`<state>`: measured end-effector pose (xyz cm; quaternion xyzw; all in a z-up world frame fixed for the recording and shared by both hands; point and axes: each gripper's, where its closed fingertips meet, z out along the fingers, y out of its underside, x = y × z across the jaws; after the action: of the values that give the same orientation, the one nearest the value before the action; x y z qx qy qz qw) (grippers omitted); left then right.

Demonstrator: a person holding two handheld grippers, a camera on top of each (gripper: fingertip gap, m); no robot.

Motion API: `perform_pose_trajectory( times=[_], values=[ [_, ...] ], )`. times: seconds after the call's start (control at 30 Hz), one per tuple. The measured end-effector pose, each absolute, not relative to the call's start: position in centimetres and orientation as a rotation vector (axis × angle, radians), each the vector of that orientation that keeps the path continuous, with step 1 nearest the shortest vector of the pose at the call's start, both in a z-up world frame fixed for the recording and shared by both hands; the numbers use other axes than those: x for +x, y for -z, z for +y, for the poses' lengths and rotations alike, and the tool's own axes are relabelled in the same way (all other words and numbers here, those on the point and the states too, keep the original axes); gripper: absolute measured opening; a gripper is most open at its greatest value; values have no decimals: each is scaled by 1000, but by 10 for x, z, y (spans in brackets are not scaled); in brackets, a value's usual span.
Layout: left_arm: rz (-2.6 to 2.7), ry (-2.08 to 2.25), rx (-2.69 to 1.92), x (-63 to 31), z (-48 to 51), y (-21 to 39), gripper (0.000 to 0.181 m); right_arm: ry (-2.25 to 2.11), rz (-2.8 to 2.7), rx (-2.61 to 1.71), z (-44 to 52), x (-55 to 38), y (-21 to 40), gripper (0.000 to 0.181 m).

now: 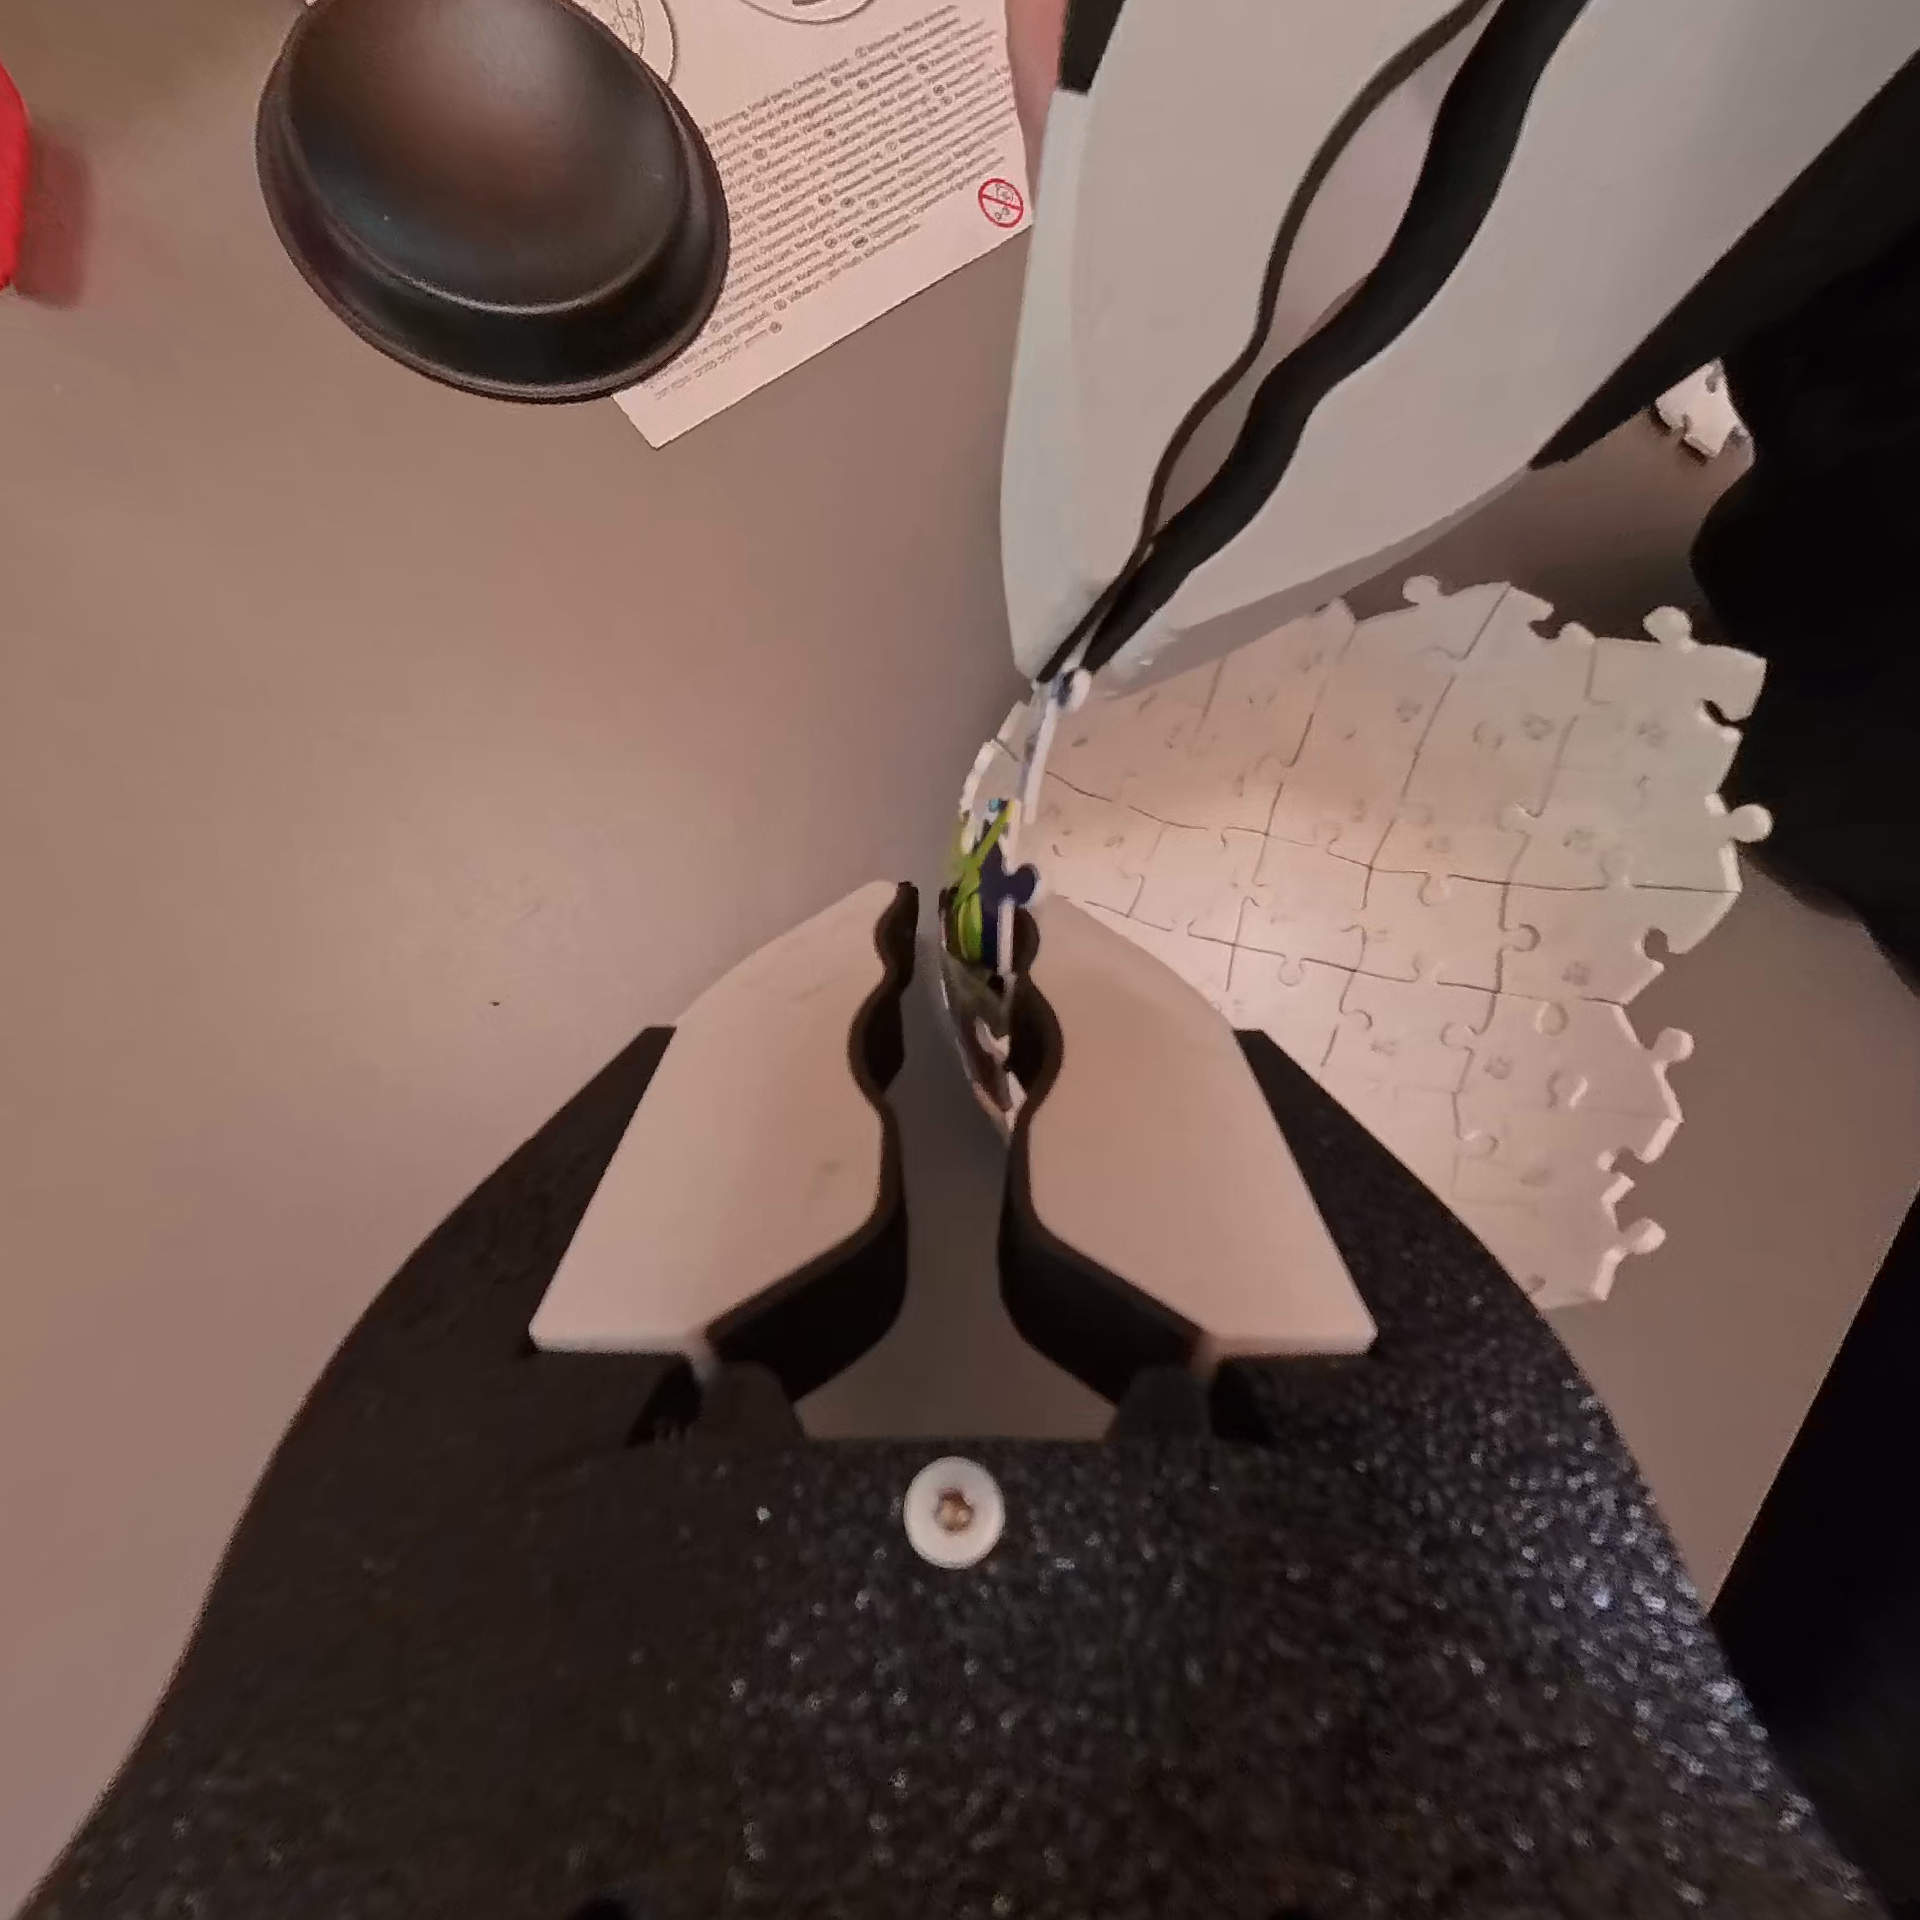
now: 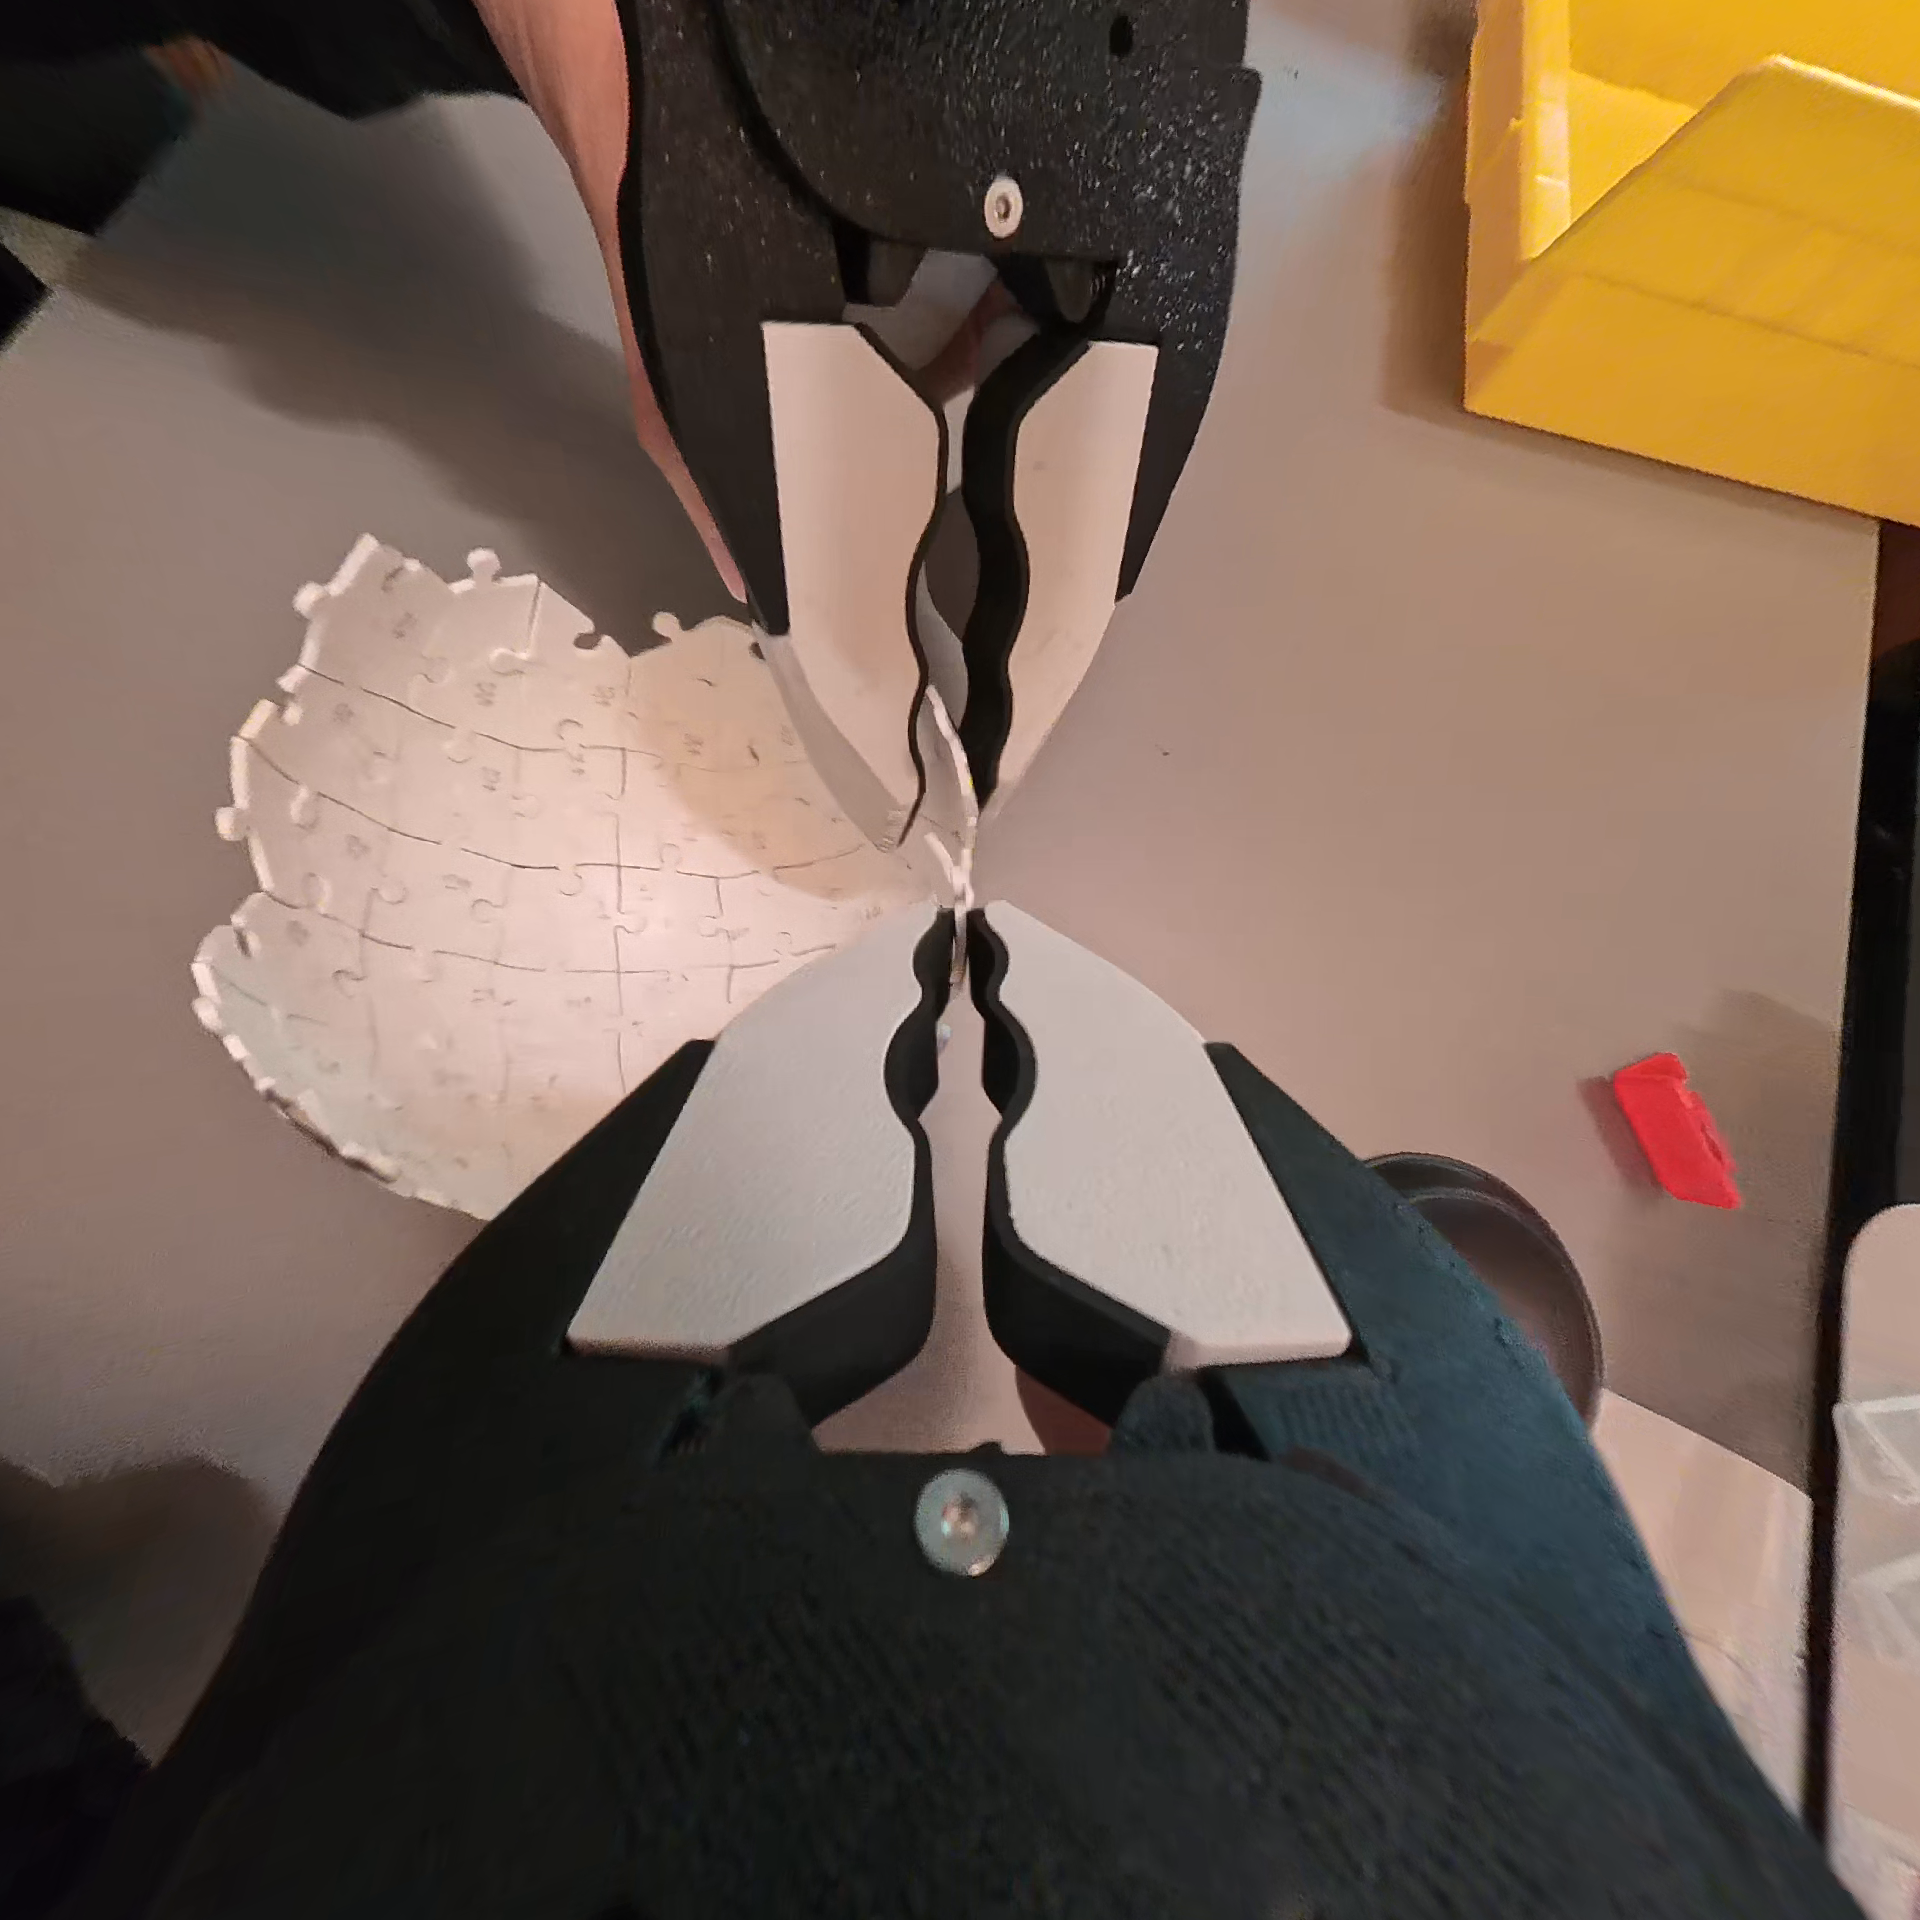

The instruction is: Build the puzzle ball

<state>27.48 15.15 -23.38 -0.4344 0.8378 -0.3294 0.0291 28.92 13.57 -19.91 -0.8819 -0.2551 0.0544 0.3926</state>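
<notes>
The partly built puzzle ball [image 1: 1403,883] is a half shell of joined pieces, with its white inside facing the cameras. It also shows in the right wrist view [image 2: 468,862]. My left gripper [image 1: 966,914] is shut on the shell's rim, where a printed green and blue outside shows. My right gripper [image 2: 961,930] is shut on a small puzzle piece [image 1: 1055,691] held edge-on against the same rim. The two grippers meet tip to tip. The left gripper [image 2: 951,810] comes from the top of the right wrist view, and the right gripper [image 1: 1060,675] from the upper right of the left wrist view.
A black round stand [image 1: 488,197] rests on a printed paper sheet [image 1: 883,187] on the grey table [image 1: 416,727]. A red part [image 2: 1673,1143] lies near it. A yellow bin [image 2: 1704,239] and a clear plastic box [image 2: 1881,1455] stand off to the side. A loose puzzle piece [image 1: 1704,410] lies beyond the shell. One gripper's finger ends stand about 4 centimeters off the other's.
</notes>
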Motion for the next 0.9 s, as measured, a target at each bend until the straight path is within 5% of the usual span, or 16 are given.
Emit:
perform_pose_trajectory(
  times=[0.9],
  values=[
    [2471,1119,-1293,271,141,195,36,-730,81,-1640,125,318,119,3]
  ],
)
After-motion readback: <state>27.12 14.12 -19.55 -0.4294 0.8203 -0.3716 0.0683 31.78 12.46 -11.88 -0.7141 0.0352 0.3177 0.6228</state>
